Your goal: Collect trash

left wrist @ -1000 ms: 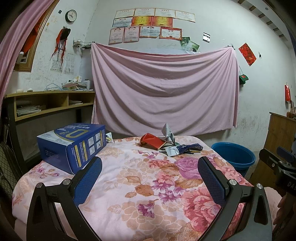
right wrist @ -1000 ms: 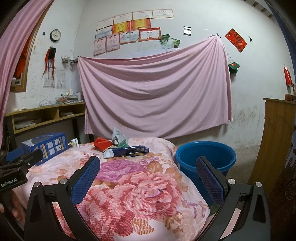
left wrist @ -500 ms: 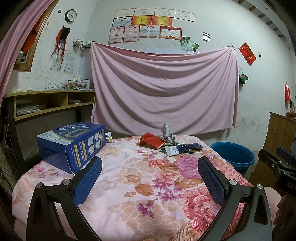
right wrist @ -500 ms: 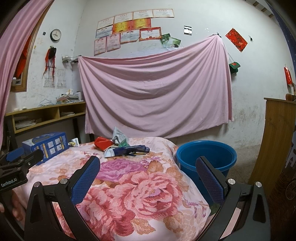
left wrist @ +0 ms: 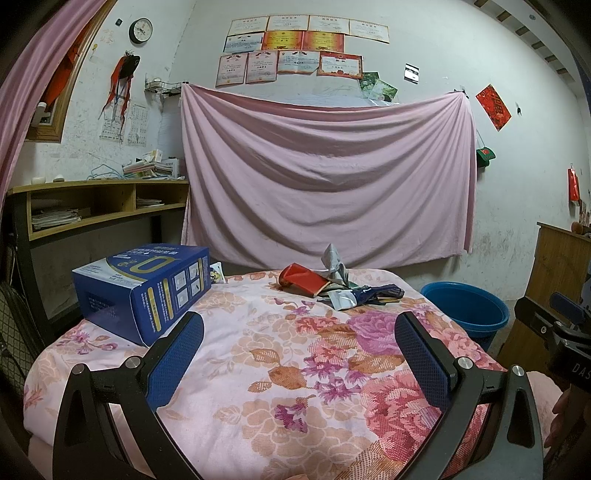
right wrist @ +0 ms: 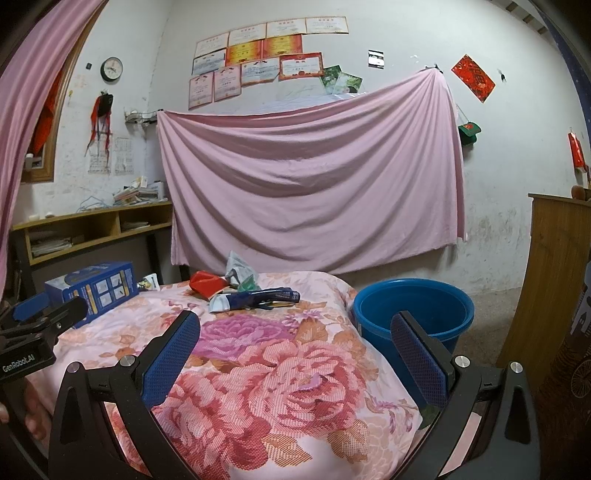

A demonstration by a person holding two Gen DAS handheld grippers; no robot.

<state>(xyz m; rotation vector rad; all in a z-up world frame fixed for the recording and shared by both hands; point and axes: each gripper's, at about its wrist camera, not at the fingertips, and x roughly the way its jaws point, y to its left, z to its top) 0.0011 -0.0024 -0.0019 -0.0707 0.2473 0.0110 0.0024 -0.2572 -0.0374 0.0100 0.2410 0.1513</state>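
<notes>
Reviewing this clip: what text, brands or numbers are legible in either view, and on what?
"GenRobot.AI": on the left tongs body, seen from the right wrist.
"DAS": cut-off letters on the right tongs body, seen from the left wrist.
Large "D" logo: on the blue box; its smaller print is unreadable.
Certificates, clock numerals, wrappers: too small or blurred.

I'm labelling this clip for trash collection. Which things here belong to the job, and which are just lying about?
Job: red wrapper; silver wrapper; dark blue wrapper; blue bucket.

Lying about: blue box; floral cloth; pink sheet; clock.
</notes>
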